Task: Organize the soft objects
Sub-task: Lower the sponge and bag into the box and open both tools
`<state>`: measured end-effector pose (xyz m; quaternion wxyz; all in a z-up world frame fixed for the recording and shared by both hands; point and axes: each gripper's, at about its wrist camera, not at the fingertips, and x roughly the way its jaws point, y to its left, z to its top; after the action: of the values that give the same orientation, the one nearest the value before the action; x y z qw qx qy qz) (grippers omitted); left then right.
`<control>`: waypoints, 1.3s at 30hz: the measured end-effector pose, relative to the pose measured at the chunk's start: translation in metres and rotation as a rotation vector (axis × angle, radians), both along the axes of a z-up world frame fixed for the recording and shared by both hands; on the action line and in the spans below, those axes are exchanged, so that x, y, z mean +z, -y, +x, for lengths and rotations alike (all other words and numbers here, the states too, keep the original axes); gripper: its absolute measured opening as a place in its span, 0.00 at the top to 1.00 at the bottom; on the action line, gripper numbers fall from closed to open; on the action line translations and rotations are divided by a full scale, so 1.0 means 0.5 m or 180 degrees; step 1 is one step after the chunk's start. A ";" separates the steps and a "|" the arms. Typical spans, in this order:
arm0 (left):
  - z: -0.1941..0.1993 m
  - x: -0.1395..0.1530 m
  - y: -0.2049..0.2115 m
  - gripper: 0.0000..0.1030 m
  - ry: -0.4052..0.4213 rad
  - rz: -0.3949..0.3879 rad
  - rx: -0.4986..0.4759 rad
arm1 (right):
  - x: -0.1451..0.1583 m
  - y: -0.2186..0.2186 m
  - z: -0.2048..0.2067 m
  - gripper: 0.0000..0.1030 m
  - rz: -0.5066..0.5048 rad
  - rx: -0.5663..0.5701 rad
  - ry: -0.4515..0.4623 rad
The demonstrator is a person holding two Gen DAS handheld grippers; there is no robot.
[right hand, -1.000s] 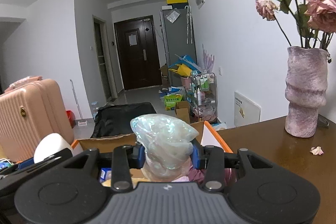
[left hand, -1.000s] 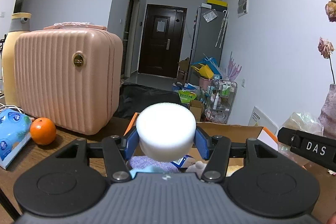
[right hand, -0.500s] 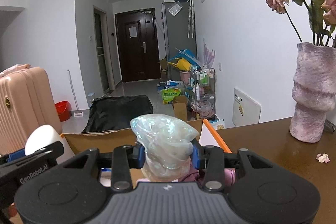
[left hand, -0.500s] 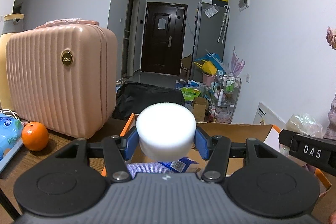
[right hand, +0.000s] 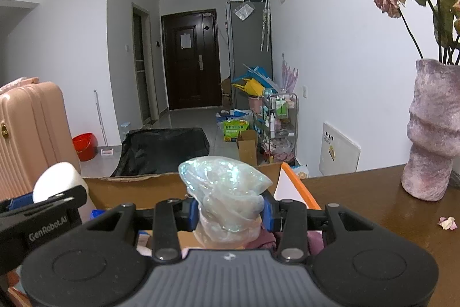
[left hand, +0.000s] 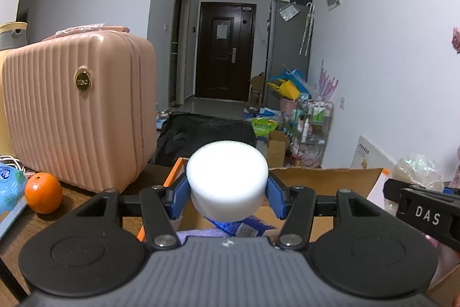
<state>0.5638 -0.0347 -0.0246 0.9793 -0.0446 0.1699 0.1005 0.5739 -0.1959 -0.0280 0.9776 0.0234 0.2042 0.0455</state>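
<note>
My left gripper (left hand: 227, 199) is shut on a white round sponge (left hand: 227, 177) and holds it over the open cardboard box (left hand: 322, 177). My right gripper (right hand: 230, 213) is shut on a crumpled iridescent plastic bag (right hand: 227, 192) above the same box (right hand: 138, 186). Inside the box lie a purple cloth (left hand: 198, 233), a blue packet (left hand: 241, 226) and a maroon cloth (right hand: 267, 239). The right gripper (left hand: 422, 209) and its bag (left hand: 418, 170) show at the right of the left wrist view. The left gripper and sponge (right hand: 57, 180) show at the left of the right wrist view.
A pink ribbed suitcase (left hand: 77, 111) stands on the brown table left of the box, with an orange (left hand: 43, 193) and a blue pack (left hand: 8, 189) beside it. A purple vase (right hand: 431, 131) with dried roses stands on the table (right hand: 373, 200) to the right.
Both grippers have lifted a little and shifted over the box while keeping hold of the sponge and the bag; the suitcase and orange slid in the left view, the vase moved right.
</note>
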 end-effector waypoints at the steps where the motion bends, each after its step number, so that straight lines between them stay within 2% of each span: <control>1: 0.002 -0.001 0.001 0.44 -0.0013 0.0009 0.0013 | -0.001 -0.001 0.000 0.61 -0.0010 -0.0003 -0.0007; 5: 0.001 -0.004 -0.003 0.44 -0.0020 -0.0016 0.0019 | -0.001 -0.003 -0.001 0.60 -0.0018 0.0002 0.0000; 8: 0.000 -0.006 -0.004 0.40 -0.0026 -0.0016 0.0044 | -0.001 0.001 0.001 0.53 -0.0001 -0.0021 -0.0012; 9: -0.001 -0.006 -0.006 0.34 -0.0024 -0.0022 0.0063 | 0.000 0.004 0.004 0.46 0.0023 -0.0017 -0.0025; 10: -0.003 -0.006 -0.006 0.30 -0.0020 -0.0034 0.0083 | 0.000 0.008 0.007 0.44 0.0048 -0.0012 -0.0038; 12: -0.006 -0.004 -0.011 0.14 0.0005 -0.0068 0.0161 | 0.000 0.009 0.009 0.31 0.0038 -0.0039 -0.0044; 13: -0.009 -0.003 -0.012 0.12 0.0024 -0.0086 0.0201 | -0.001 0.010 0.010 0.26 0.0031 -0.0054 -0.0043; 15: -0.011 -0.001 -0.018 0.00 0.0046 -0.0104 0.0275 | -0.001 0.013 0.010 0.08 0.0053 -0.0066 -0.0031; 17: -0.014 -0.001 -0.021 0.00 0.0069 -0.0130 0.0354 | -0.001 0.015 0.008 0.00 0.0069 -0.0095 -0.0017; 34: -0.013 -0.003 -0.031 0.00 0.0027 -0.0201 0.0380 | -0.004 0.028 0.007 0.00 0.0192 -0.0143 -0.0115; 39: -0.029 -0.003 -0.030 0.00 0.0060 -0.0176 0.0342 | 0.011 0.030 -0.015 0.00 0.0222 -0.0105 -0.0052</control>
<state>0.5492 -0.0196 -0.0261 0.9725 -0.0816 0.1607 0.1478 0.5662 -0.2109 -0.0225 0.9751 0.0612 0.2100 0.0363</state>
